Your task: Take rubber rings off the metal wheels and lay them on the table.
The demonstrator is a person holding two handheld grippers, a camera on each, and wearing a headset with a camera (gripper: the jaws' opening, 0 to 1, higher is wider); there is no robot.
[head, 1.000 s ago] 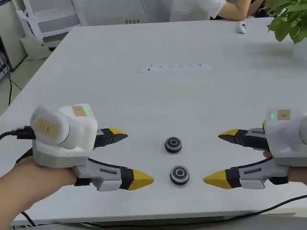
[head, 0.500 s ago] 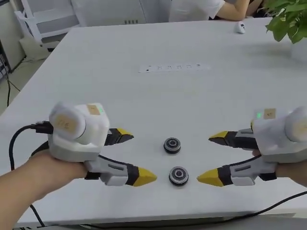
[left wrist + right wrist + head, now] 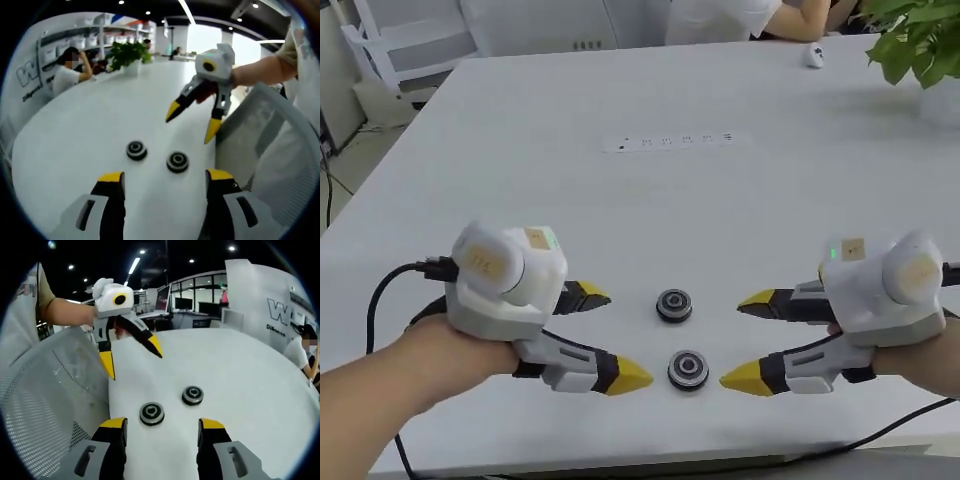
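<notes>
Both grippers have drawn in toward the near wheel since a second ago. The left gripper is on its left and the right gripper on its right, each with jaws spread wide and holding nothing, lower yellow tips just short of it. A second wheel lies just beyond the near wheel on the bench, not touching it. Both lie flat; the near wheel's dark outer ring is on, though rubber and metal are hard to tell apart. Well beyond, a power strip is too small to read.
</notes>
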